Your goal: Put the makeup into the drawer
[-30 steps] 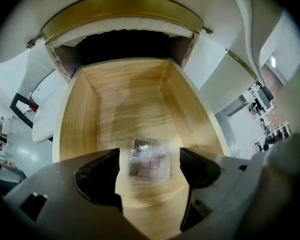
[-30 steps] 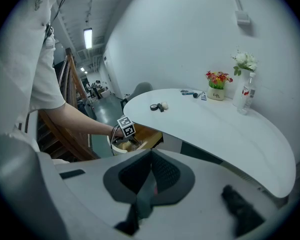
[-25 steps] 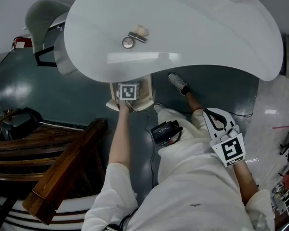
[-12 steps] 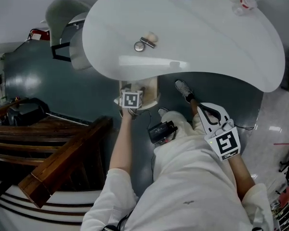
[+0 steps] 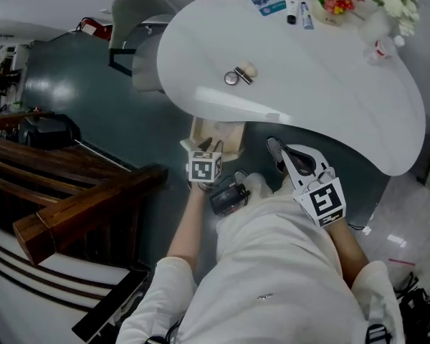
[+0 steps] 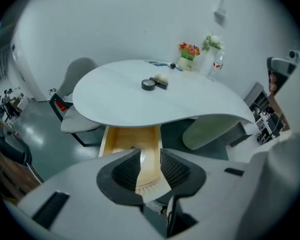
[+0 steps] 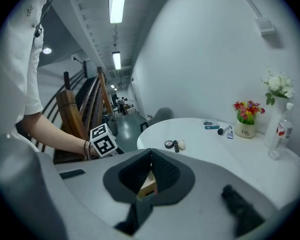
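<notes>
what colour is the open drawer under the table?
The drawer is light, yellowish wood; it shows best in the left gripper view.

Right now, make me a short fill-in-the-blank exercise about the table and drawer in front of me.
1. The wooden drawer under the white table stands ___.
2. The round compact lies on top of the ___, not in the drawer.
3. The small pot holds red and yellow flowers; the taller bunch beside it is ___.

Missing words: open; table; white.
</notes>
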Motion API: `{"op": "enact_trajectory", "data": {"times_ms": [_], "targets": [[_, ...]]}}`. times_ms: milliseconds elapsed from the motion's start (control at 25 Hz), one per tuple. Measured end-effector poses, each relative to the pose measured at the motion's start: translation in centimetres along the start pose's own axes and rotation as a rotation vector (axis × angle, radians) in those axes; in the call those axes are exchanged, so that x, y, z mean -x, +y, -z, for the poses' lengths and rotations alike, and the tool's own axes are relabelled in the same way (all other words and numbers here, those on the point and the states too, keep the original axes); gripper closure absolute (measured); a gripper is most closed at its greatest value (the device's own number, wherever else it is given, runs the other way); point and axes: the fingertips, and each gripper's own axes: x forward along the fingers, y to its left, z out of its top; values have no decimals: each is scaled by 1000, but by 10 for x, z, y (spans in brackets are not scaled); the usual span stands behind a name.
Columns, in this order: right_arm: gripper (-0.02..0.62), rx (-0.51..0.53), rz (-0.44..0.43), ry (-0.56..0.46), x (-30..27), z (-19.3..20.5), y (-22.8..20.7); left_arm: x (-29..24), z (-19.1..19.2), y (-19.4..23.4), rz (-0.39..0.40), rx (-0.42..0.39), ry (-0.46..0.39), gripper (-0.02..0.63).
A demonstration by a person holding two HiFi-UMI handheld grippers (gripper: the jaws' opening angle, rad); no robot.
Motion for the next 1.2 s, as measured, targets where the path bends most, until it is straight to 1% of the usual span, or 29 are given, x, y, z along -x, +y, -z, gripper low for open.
{"op": "enact_trajectory", "data": {"times_ms": [120, 280, 440, 560, 720, 880, 1040, 1200], "targets": [[581, 33, -65, -28, -11, -17, 1, 28, -12, -3, -33, 77, -83, 514], [581, 81, -168, -28, -26, -27, 12, 70, -24, 0, -90, 195, -202, 567], [581, 138, -289, -23, -47, -40, 32, 111, -28, 8, -146, 314, -306, 589], [581, 171, -372, -10, -61, -46, 52, 137, -25, 8, -176, 370, -359, 595], [581, 225, -501, 33, -77, -47, 80, 166, -19, 1, -216, 468, -432, 597], [581, 258, -575, 73, -92, -46, 114, 193, -16, 0, -225, 511, -502, 597], [581, 299, -647, 98, -101, -45, 155, 219, -3, 1, -257, 545, -553, 597], [581, 321, -699, 103, -102, -48, 190, 235, 11, 1, -276, 552, -564, 598]]}}
